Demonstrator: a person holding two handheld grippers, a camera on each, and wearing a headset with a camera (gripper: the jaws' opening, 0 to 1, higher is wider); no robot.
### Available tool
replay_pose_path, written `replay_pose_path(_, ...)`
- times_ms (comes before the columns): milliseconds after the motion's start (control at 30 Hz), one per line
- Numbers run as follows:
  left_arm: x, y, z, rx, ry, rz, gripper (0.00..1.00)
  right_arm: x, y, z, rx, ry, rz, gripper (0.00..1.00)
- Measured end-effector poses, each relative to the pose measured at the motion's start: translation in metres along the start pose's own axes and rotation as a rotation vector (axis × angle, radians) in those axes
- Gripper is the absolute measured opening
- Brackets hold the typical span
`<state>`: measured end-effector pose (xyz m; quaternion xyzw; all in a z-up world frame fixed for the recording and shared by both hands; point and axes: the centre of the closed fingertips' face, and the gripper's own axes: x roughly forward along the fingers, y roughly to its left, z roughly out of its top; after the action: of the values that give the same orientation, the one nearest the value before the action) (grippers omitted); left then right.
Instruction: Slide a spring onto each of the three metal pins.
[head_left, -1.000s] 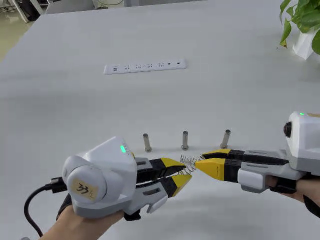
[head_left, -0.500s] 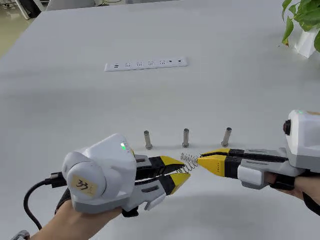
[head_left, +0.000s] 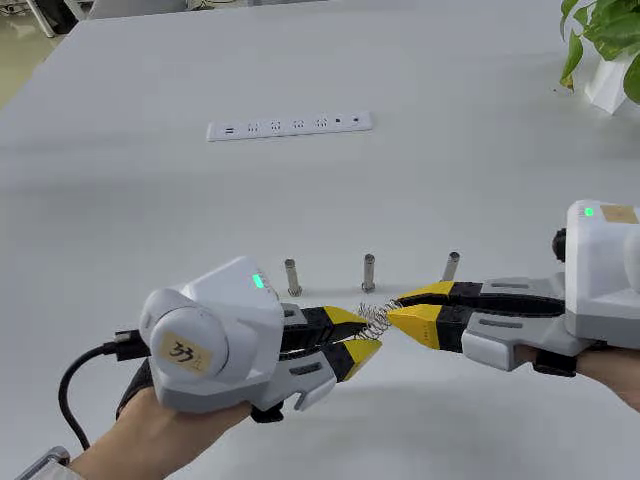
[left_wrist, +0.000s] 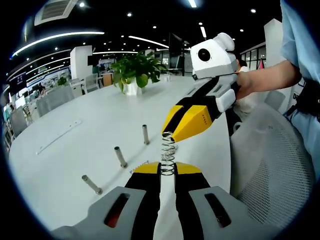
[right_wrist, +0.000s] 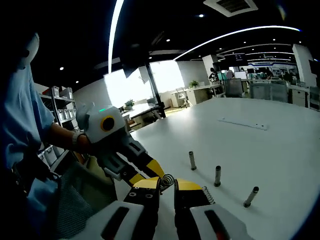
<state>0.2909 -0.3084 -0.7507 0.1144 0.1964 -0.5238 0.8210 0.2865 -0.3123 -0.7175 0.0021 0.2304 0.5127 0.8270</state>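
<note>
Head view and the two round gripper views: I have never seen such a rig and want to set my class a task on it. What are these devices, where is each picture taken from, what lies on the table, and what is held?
No robot here: a person holds a left hand-held gripper and a right hand-held gripper, each a two-jaw pincer. The head view comes from a headset camera looking down; each round view comes from a camera riding on one gripper. On the white table stand three bare metal pins, with a power strip farther off and a potted plant. Both grippers pinch one spring, one at each end.
</note>
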Motion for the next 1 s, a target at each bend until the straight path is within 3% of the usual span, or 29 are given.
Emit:
replay_pose_path(200, 0.0008, 0.0004, 0.0000, -0.007, 0.004, 0.000, 0.06, 0.0025, -0.0024, -0.0014, -0.133, 0.044, -0.016, 0.07)
replay_pose_path(367, 0.0014, -0.0003, 0.0021, -0.018, -0.006, 0.000, 0.06, 0.0042, 0.0055, 0.0039, -0.266, 0.078, -0.020, 0.06)
replay_pose_path(800, 0.0017, -0.0039, 0.0037, 0.000, -0.021, -0.002, 0.06, 0.0010, 0.0059, 0.0016, -0.294, 0.096, -0.012, 0.07)
replay_pose_path(1000, -0.0001, -0.0027, 0.0036, 0.022, -0.007, -0.007, 0.06, -0.0018, 0.0036, 0.0053, -0.309, 0.092, -0.015, 0.28)
